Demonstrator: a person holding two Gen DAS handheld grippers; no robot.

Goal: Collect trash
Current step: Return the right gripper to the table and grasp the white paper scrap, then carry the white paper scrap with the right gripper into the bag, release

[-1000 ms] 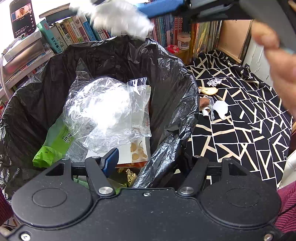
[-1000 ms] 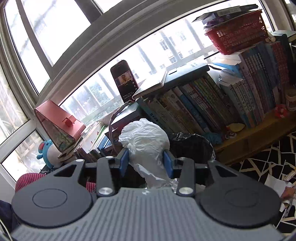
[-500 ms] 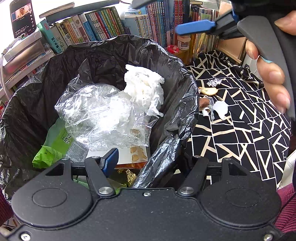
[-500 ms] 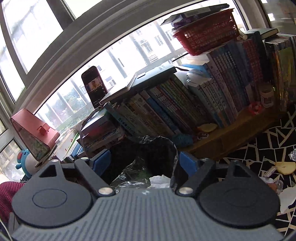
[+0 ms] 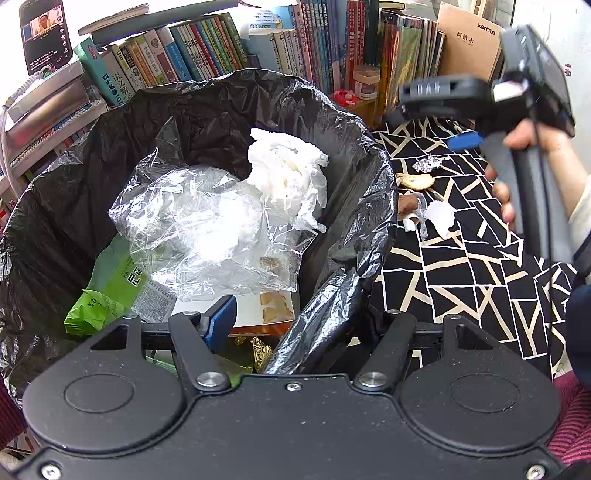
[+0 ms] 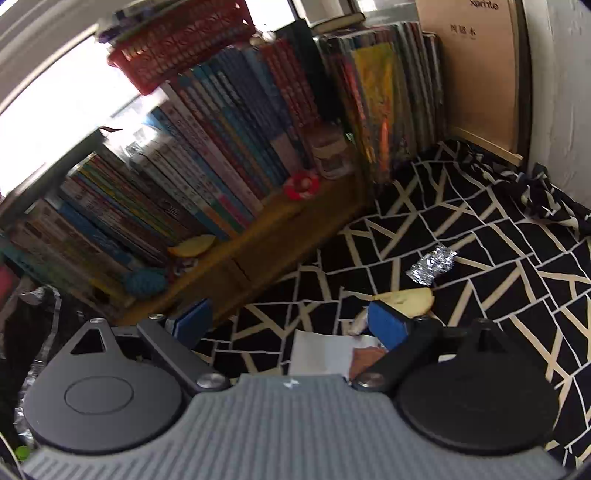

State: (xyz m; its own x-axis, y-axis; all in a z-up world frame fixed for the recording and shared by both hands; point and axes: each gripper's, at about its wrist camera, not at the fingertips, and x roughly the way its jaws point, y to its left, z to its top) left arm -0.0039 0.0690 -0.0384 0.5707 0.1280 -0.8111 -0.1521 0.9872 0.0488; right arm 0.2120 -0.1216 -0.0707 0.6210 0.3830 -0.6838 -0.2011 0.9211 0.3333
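Tissue (image 5: 286, 173) lies inside the black bin bag (image 5: 354, 155). Left gripper (image 5: 295, 325) pinches the bag's rim. Right gripper (image 6: 291, 321), beside the bag, gapes empty.

Upright books (image 6: 229, 158) under a red basket (image 6: 181, 40), phone (image 5: 46, 35), black-and-cream patterned cloth (image 6: 498, 229).

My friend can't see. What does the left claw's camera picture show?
A round bin lined with a black plastic bag holds a crumpled white tissue wad, clear plastic wrap and a green snack packet. The left claw grips the bag's near rim. On the black-and-cream patterned cloth lie a foil scrap and paper bits.
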